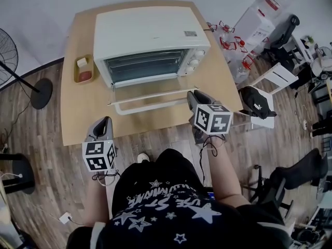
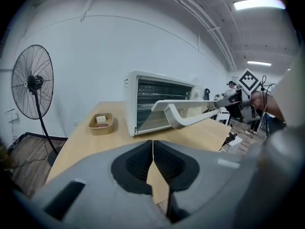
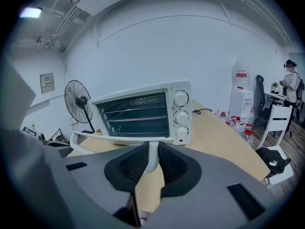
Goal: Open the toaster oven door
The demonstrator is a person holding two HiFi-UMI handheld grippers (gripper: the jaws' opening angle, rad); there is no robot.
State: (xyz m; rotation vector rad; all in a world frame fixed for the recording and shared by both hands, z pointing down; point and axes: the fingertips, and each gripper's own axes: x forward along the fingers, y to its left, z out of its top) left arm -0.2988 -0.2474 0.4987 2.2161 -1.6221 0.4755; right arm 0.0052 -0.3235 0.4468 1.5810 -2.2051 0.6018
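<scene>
One boxy white toaster oven point(image 1: 150, 32), with three round knobs point(image 3: 181, 116), is noted on one wooden table point(image 1: 78, 113). The right gripper point(image 3: 151, 150) is clamped on its bar handle point(image 1: 155, 95); the left gripper's point(image 2: 152, 149) jaws are closed together, empty.

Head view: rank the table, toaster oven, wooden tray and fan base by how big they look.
1. Table
2. Toaster oven
3. Fan base and wooden tray: they look about alike, and the base is farther from the camera, so unranked.

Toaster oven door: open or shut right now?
Open. The door is swung down in front of the oven, leaving the racks exposed; the right gripper is closed on its handle.
</scene>
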